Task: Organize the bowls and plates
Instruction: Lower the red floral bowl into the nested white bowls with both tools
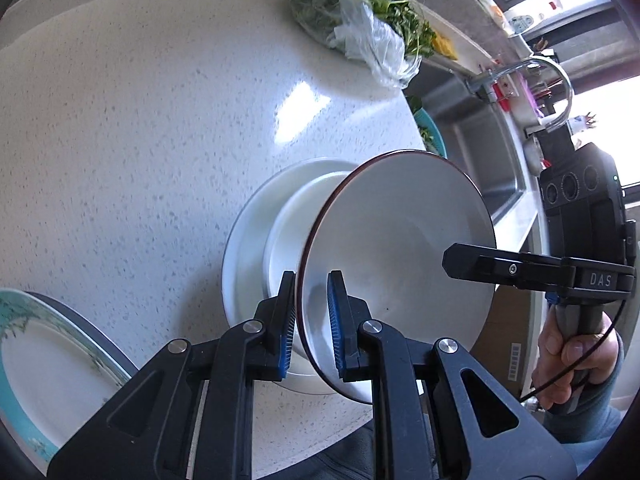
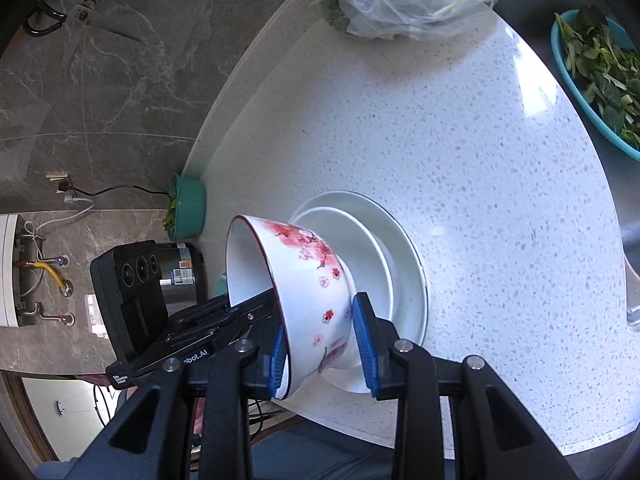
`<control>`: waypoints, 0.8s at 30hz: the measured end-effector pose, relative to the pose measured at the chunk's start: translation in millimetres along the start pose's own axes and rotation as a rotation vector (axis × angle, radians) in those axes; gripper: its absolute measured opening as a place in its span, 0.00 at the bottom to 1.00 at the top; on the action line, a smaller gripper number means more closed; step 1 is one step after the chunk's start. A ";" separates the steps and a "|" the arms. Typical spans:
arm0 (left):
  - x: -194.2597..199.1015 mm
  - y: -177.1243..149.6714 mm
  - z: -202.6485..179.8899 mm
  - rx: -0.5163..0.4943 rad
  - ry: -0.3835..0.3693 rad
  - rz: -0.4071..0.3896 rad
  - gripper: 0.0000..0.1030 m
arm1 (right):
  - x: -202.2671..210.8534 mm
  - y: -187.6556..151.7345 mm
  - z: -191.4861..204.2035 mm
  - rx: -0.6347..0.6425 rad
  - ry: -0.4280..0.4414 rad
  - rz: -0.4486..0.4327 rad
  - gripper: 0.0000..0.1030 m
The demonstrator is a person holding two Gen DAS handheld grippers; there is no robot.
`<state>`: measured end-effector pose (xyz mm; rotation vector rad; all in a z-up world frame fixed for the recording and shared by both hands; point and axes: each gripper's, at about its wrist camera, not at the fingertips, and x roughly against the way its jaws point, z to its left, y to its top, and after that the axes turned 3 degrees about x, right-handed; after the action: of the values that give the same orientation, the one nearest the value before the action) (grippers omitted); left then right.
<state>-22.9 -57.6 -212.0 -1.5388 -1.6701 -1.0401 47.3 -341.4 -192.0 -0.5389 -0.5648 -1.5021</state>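
Observation:
A white bowl (image 1: 400,232) with a dark red rim and red blossoms on its outside (image 2: 312,280) hangs tilted on its side, held from both ends. My left gripper (image 1: 312,280) is shut on its near rim, one pad inside and one outside. My right gripper (image 2: 320,312) is shut on the opposite wall, and one of its fingers (image 1: 452,260) shows inside the bowl. Just behind the bowl, a wide white plate (image 1: 240,248) (image 2: 412,280) lies on the speckled counter with a shallow white dish (image 1: 284,232) (image 2: 360,248) stacked in it.
A teal-rimmed plate (image 1: 36,360) lies at the near left. A plastic bag of greens (image 1: 360,24) (image 2: 400,0) sits at the back of the counter. A teal basin of greens (image 2: 596,80) is by the sink (image 1: 480,152) with its faucet (image 1: 552,76). A person's hand (image 1: 568,360) grips the right handle.

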 end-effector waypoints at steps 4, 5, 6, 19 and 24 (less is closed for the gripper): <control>-6.4 -4.3 -2.9 -0.018 0.027 -0.005 0.13 | -1.7 -4.2 -3.5 0.012 -0.027 0.000 0.33; -7.1 -6.5 -6.0 -0.033 0.044 -0.013 0.13 | -1.9 -5.4 -4.4 0.016 -0.038 -0.001 0.32; -8.0 -6.5 -8.3 -0.039 0.055 -0.019 0.13 | -2.5 -5.8 -5.7 0.017 -0.046 -0.001 0.32; -8.7 -2.4 -18.5 -0.102 0.150 -0.086 0.13 | -8.6 -9.8 15.2 0.125 -0.185 -0.018 0.28; -8.6 0.7 -16.2 -0.095 0.144 -0.091 0.13 | -9.5 -7.9 20.8 0.161 -0.227 -0.019 0.27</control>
<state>-22.1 -76.0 -211.5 -1.4212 -1.6245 -1.2637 39.2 -320.7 -182.5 -0.5830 -0.8620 -1.4073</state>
